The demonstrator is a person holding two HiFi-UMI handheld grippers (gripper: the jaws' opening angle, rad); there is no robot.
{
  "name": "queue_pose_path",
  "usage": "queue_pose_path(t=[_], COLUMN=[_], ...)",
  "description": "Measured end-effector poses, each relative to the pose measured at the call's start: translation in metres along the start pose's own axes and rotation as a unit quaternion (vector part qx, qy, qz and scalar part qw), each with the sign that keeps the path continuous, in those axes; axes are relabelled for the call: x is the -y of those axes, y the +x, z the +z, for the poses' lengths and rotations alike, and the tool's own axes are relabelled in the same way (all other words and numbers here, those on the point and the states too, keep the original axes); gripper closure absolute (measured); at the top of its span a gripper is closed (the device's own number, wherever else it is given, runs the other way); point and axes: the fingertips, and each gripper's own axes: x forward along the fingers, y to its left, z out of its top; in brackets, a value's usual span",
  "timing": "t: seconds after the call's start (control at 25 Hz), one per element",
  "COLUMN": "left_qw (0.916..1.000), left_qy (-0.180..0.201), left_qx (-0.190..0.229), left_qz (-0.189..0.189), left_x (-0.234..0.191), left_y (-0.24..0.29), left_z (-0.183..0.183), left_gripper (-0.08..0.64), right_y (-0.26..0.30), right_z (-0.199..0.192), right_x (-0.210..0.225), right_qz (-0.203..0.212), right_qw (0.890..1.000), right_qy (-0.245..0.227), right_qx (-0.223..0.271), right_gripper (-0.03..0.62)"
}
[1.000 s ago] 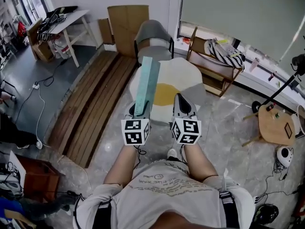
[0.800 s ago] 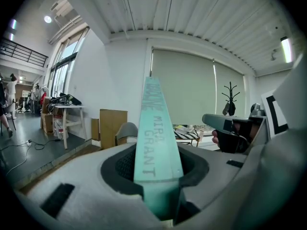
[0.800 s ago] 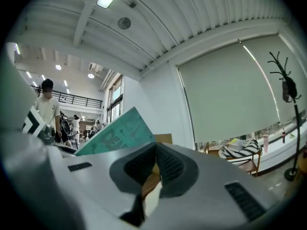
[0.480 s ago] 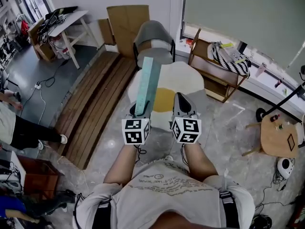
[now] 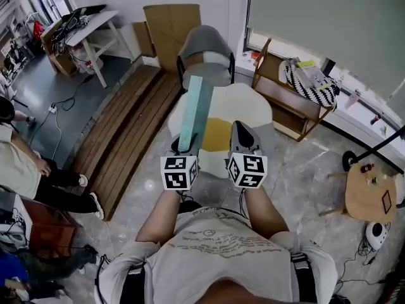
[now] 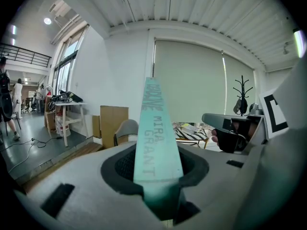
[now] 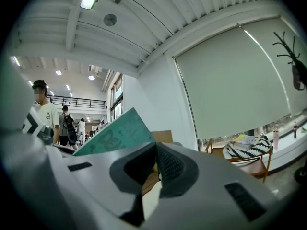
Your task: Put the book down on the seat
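At the far left a person in a pale shirt and dark trousers (image 5: 22, 170) stands by the edge. Beyond them is a white-topped worktop on slanted legs (image 5: 88, 30) with clutter on it. Long brown wooden planks (image 5: 126, 128) lie on the floor, and a flat sheet of brown cardboard (image 5: 168, 24) leans on the wall.

The left gripper (image 5: 183, 145) is clamped on a thin teal book (image 5: 193, 109). It holds the book on edge by its near end (the spine faces up and reads "MIRA GRANT" in the left gripper view). The book (image 6: 156, 138) sticks straight out from the left gripper (image 6: 158, 174), in the air above the floor and pointing at the grey upholstered chair with black arms (image 5: 204, 56). It is not on the chair's grey seat (image 5: 207, 76).

Below lies a round white, yellow and grey rug (image 5: 259, 103). Just beside the left gripper, the right gripper (image 5: 240, 130) has its tips together on nothing, as its own view confirms (image 7: 156, 150).

Further right a low wooden shelf unit (image 5: 285, 103) carries a black-and-white striped bag (image 5: 310, 81). A small round wooden side table (image 5: 367, 195) stands at the far right.
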Motion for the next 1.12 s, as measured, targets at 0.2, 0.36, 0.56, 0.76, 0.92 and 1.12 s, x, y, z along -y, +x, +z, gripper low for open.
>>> queue_pose_path(t=[0.2,0.36,0.56,0.76,0.92,1.12], left_qw=[1.0,0.9999,0.9997,0.9995,0.9992,0.9986], left_qy=[-0.005,-0.012,-0.018,-0.018,-0.024,-0.032], left_qx=[-0.001,-0.005,-0.007,-0.005,-0.01,-0.012], left_qz=[0.004,0.004,-0.012,-0.027,-0.031,-0.04], left_x=[-0.003,-0.009,-0.016,-0.026,-0.048,-0.076], left_y=[0.017,0.032,0.063,0.098,0.124,0.152], left_z=[0.004,0.001,0.005,0.016,0.022,0.036], left_gripper=[0.399,0.399,0.399,0.399,0.399,0.399], right_y=[0.017,0.029,0.054,0.083,0.114,0.154], right_z=[-0.005,-0.009,-0.011,-0.006,-0.006,-0.003], right_x=[0.012,0.018,0.027,0.041,0.042,0.033], right_qz=[0.001,-0.001,-0.007,-0.019,-0.024,-0.027], right_qw=[1.0,1.0,1.0,1.0,0.999,0.999], right_qy=[0.001,-0.006,-0.005,-0.007,-0.012,-0.018], right_qx=[-0.01,-0.013,-0.018,-0.018,-0.022,-0.024], right_gripper=[0.565,0.565,0.565,0.565,0.565,0.565])
